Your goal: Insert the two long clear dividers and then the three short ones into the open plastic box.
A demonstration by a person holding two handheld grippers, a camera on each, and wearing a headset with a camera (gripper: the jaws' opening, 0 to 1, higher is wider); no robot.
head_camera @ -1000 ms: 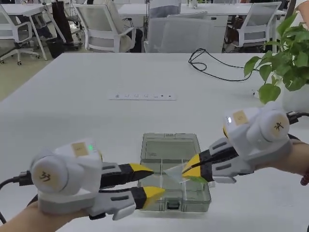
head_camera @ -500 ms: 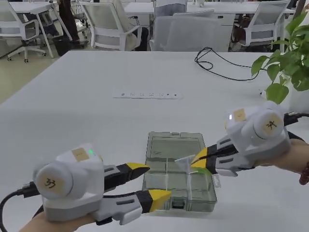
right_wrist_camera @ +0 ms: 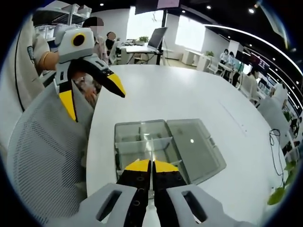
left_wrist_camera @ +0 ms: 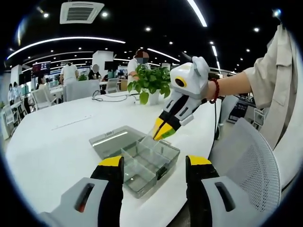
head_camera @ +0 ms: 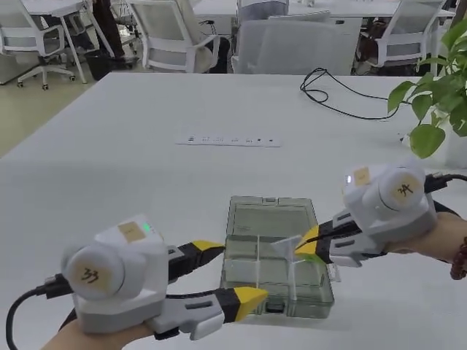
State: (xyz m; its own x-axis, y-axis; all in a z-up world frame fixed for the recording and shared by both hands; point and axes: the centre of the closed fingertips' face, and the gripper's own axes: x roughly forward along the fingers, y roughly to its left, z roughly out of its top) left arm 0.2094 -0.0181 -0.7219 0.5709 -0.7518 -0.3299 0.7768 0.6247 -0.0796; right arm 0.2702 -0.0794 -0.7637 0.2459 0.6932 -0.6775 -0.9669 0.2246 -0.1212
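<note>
Plastic box [head_camera: 326, 292] lies open on the white counter [head_camera: 109, 168] just in front of the person, its lid [head_camera: 270, 213] folded flat on the far side and clear partitions [head_camera: 256, 264] already marking off several cells inside. A short clear divider [head_camera: 282, 246] hangs tilted over the right half of the box, pinched at one edge by the right claw [head_camera: 307, 248]; whether its lower edge already touches the box I cannot tell. The likely trouble is a skewed entry: held by one edge and canted, the thin sheet could miss its slots, wedge crookedly against the partitions, or flex and spring out of the pinch. Nothing braces the light box, so an off-centre downward push might slide or tip it. The right claw is closed down to the thickness of the sheet, jaws all but meeting. The left claw [head_camera: 236, 272] is spread wide and holds nothing, hovering at the near left corner of the box, close to it; contact cannot be made out
</note>
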